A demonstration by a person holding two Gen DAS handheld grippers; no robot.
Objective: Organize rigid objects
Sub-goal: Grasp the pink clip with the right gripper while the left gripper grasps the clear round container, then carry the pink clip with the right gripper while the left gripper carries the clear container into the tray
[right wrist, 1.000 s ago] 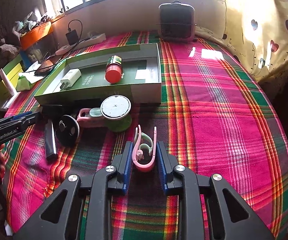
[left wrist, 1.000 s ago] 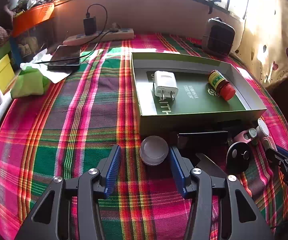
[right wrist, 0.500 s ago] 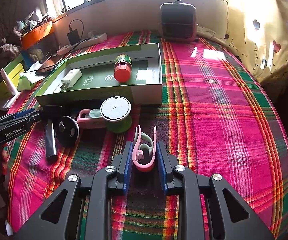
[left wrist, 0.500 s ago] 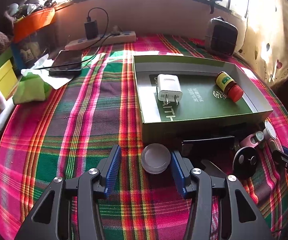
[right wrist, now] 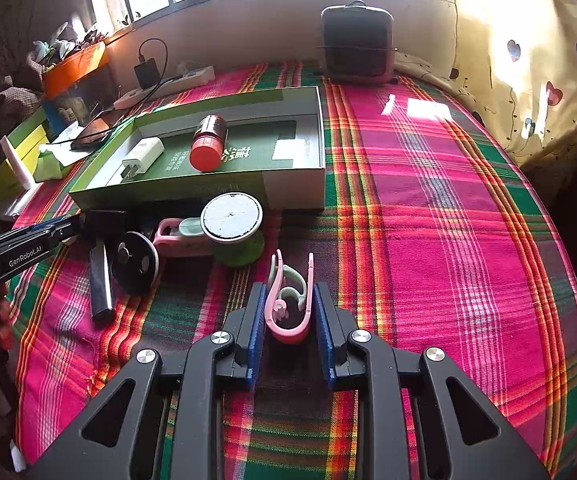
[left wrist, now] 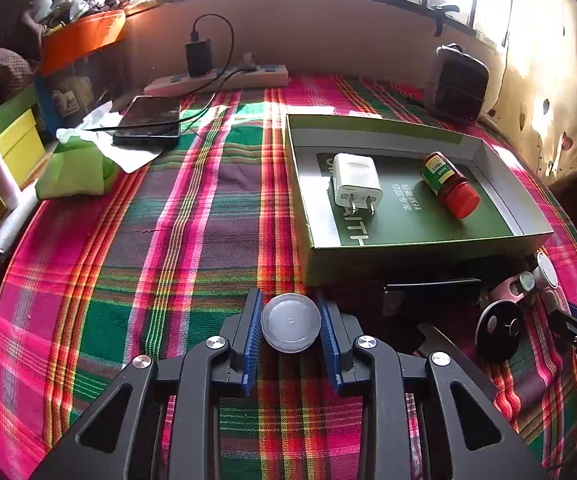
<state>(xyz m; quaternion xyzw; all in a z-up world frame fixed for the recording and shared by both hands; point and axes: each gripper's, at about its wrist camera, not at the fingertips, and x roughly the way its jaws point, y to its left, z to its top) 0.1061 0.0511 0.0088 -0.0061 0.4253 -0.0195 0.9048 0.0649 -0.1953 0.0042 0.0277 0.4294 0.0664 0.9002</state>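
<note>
- Translucent white plastic, a round lid, sits low in the middle of the left wrist view, squarely between my left gripper pads; the jaws are closing and both blue pads already touch its rim.
- Pink and mint, a curved clip lies low in the middle of the right wrist view, clamped in my right gripper; the blue pads press its two long arms, whose tips poke up past the fingertips.
- Both pieces sit on the plaid cloth, below the green box in each frame.
- Inside that box: a white charger at the left, a red-capped bottle at the right.
- Left view alone gives me the lid; in the right view my left gripper comes in at the left edge, but the lid is out of sight.
- Right view alone gives me the clip, plus a green spool with a white top, a black disc and a dark bar, lined up below the box.
- Writing: "GenRobot.AI" on the left gripper's side in the right view; "ITH" in white on the box floor in the left view, beside Chinese characters too small for me to read.
</note>
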